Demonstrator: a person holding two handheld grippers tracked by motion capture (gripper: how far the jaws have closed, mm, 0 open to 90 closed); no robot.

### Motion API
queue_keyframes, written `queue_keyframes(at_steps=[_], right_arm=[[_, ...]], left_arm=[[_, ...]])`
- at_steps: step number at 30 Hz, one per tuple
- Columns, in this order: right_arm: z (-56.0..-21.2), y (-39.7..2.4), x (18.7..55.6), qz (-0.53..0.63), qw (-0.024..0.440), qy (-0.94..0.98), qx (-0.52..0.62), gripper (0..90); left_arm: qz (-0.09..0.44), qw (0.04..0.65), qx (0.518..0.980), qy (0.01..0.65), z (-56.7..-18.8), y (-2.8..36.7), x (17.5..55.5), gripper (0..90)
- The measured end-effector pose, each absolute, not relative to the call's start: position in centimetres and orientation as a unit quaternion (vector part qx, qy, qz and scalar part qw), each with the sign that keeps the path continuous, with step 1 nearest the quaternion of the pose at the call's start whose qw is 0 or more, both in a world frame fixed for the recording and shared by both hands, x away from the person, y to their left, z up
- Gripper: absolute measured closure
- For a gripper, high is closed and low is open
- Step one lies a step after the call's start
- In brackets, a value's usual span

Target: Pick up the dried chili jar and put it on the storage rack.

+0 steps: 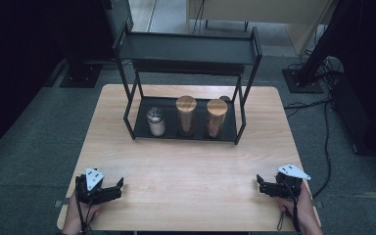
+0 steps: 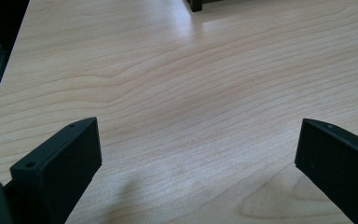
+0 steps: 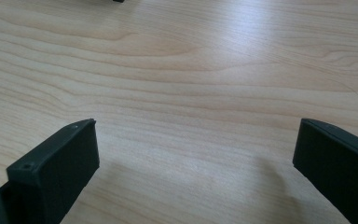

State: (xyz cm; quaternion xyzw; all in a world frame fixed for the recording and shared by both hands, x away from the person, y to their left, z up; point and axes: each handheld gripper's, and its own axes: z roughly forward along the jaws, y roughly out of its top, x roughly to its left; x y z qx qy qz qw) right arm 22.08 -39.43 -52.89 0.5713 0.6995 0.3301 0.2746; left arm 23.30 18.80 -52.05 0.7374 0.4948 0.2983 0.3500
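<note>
Fingers, left: the black two-jaw left gripper (image 2: 198, 154) has its jaws spread wide with bare wood between them; nothing is held.
Fingers, right: the black two-jaw right gripper (image 3: 196, 154) is likewise spread wide and empty, low over the tabletop.
Hands: in the high view the left gripper (image 1: 115, 188) sits at the near left corner of the light wooden table (image 1: 191, 166), and the right gripper (image 1: 264, 185) at the near right corner. Both point inward, and each is gripped from below by a hand.
Middle of table: plain wood lies between the grippers and the rack, with no object on it.
Rack: a black metal two-tier shelf rack (image 1: 242, 110) stands at the far half of the table.
Jars: three stand in a row on the rack's lower tray. A short clear glass jar with a silver lid and white contents (image 1: 155, 121) is at the left. A tall clear jar with a round wooden lid (image 1: 186, 116) is in the middle. A second tall wooden-lidded jar with brownish contents (image 1: 217, 118) is at the right.
Upper shelf: as far as can be seen, it carries nothing.
Progress: judged as the very start. No jar is touched or displaced, and both grippers are well apart from the rack.
Left to do: everything, including the reach forward, closing on a jar, and moving it.
</note>
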Motion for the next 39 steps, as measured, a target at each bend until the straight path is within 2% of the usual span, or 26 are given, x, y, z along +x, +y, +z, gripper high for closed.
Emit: queue_keyframes(at_steps=[39], right_arm=[[-52.9, -44.3, 18.3, 0.324, 0.301, 0.667, 0.6, 0.1]], left_arm=[[0.294, 0.349, 0.739, 0.496, -52.0, 18.8, 23.4, 0.7]])
